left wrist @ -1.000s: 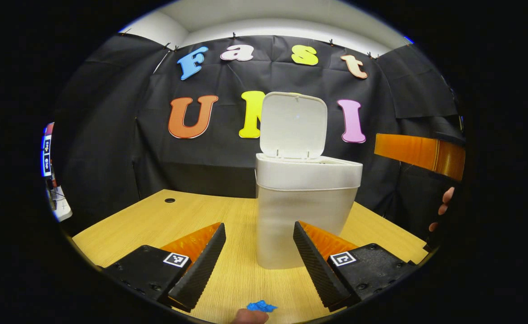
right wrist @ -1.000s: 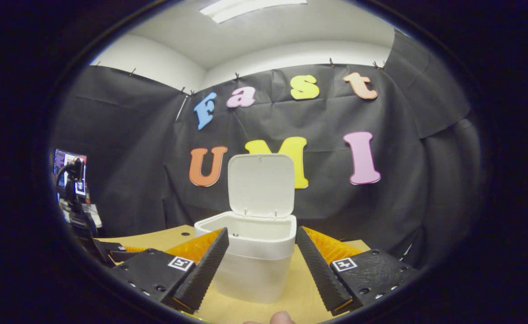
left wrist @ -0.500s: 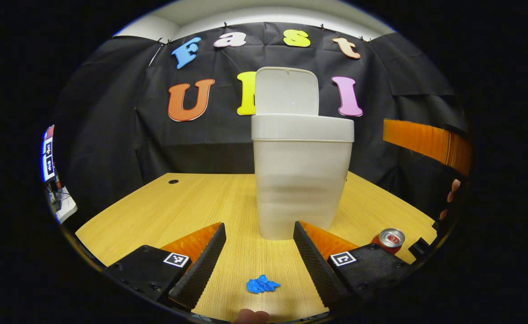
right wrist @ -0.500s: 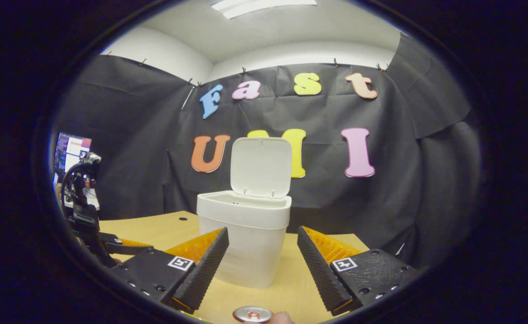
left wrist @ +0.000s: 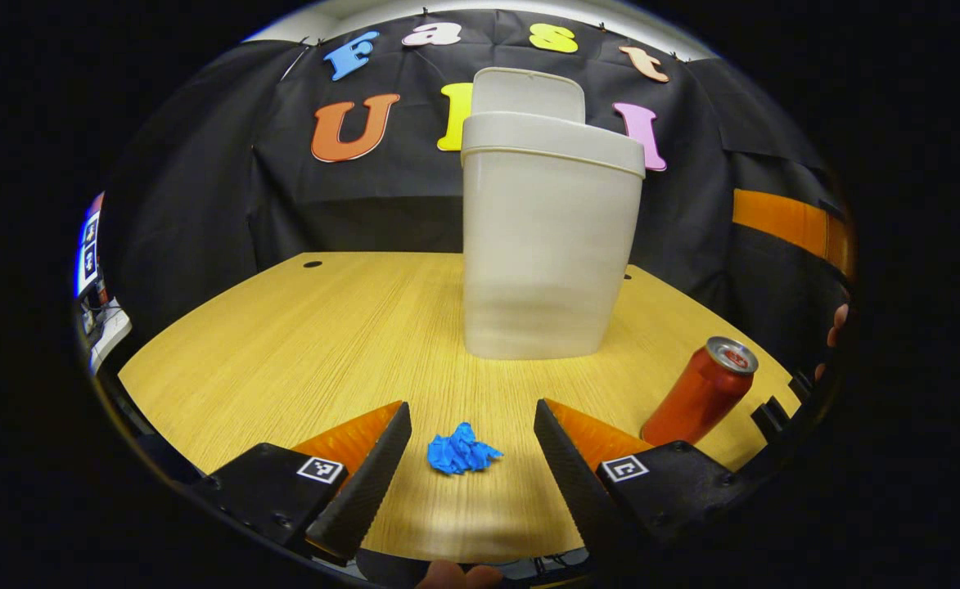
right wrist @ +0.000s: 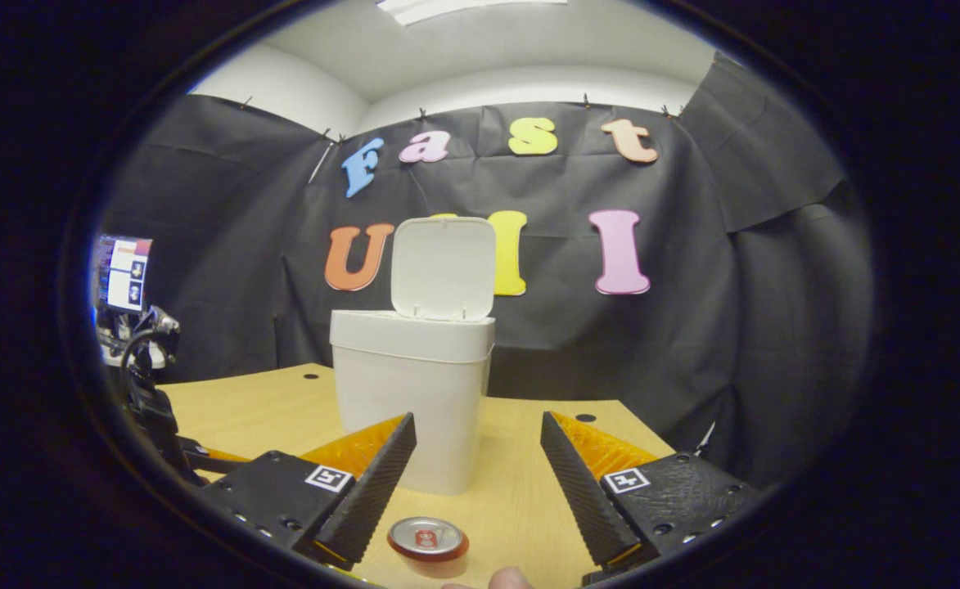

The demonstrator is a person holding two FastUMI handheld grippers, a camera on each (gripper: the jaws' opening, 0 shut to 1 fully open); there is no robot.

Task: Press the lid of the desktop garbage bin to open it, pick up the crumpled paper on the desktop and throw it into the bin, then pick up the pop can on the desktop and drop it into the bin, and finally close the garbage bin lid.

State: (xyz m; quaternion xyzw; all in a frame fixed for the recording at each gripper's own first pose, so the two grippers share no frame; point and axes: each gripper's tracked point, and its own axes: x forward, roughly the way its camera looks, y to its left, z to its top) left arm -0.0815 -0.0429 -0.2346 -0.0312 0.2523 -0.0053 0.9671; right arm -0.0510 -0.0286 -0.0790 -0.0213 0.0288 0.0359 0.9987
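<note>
Left gripper view: crumpled paper (left wrist: 461,451) between our spread jaws; light, soft, so we pinch its middle.

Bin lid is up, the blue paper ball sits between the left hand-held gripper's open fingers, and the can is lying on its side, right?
Not quite: the can stands upright on the table, as the left gripper view shows. The rest holds: lid up, paper ball between the open left hand-held gripper.

bin (left wrist: 541,254) blocks centre | can (left wrist: 696,393) right | tabletop (left wrist: 283,343) left free
</note>
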